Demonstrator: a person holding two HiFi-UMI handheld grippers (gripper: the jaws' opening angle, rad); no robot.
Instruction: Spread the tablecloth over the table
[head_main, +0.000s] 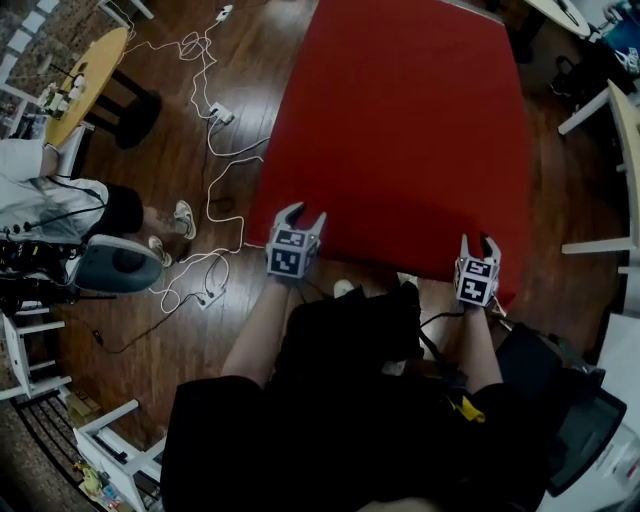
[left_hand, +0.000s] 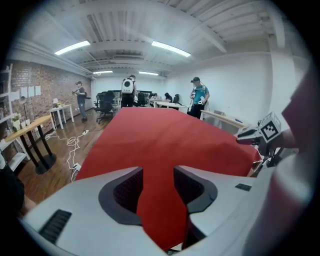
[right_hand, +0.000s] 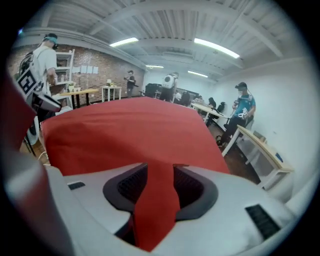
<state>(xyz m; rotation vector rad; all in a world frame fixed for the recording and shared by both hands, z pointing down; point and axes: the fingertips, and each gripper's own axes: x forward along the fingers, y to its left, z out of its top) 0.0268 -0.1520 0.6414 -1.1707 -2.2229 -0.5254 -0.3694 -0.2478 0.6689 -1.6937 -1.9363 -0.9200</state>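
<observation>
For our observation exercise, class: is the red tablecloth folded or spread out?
Spread out: the red tablecloth lies flat as one broad, smooth sheet, with no folded layers showing and its near edge hanging down.

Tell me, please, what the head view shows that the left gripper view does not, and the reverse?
Only the head view: the wearer's dark-clad lap and forearms. Only the left gripper view: ceiling strip lights and people standing beyond the cloth's far end. Both: the red fabric tablecloth spread flat, the right tongs, open at its near edge, and the white power strip with cables on the wooden floor.
</observation>
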